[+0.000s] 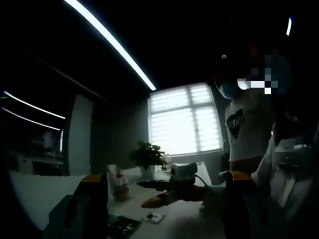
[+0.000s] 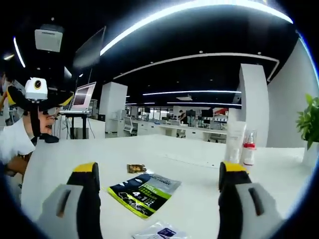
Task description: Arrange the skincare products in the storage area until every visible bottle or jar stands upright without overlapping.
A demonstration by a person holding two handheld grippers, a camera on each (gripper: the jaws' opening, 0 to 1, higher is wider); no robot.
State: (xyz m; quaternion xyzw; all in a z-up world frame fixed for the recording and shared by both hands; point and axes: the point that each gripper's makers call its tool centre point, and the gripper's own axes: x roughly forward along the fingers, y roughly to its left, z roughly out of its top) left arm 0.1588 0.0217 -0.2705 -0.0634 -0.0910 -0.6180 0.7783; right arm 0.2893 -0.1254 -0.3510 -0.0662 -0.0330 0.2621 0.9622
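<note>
left gripper (image 1: 164,199): grey jaws, yellow tips | right gripper (image 2: 159,191): grey jaws, yellow tips, slotted sides | person (image 1: 246,124): white T-shirt, dark heart print; blue face mask

Left gripper view is dim: the bottles (image 1: 118,183) just past the left jaw blur together, labels unreadable. In the right gripper view, a clear packet (image 2: 160,231) between the jaws is cut off by the bottom edge, and the potted plant (image 2: 309,124) is clipped on the right.

Blinded window (image 1: 185,118); ceiling light strips (image 2: 194,6); white pillars (image 2: 253,102); distant desks (image 2: 172,128).
</note>
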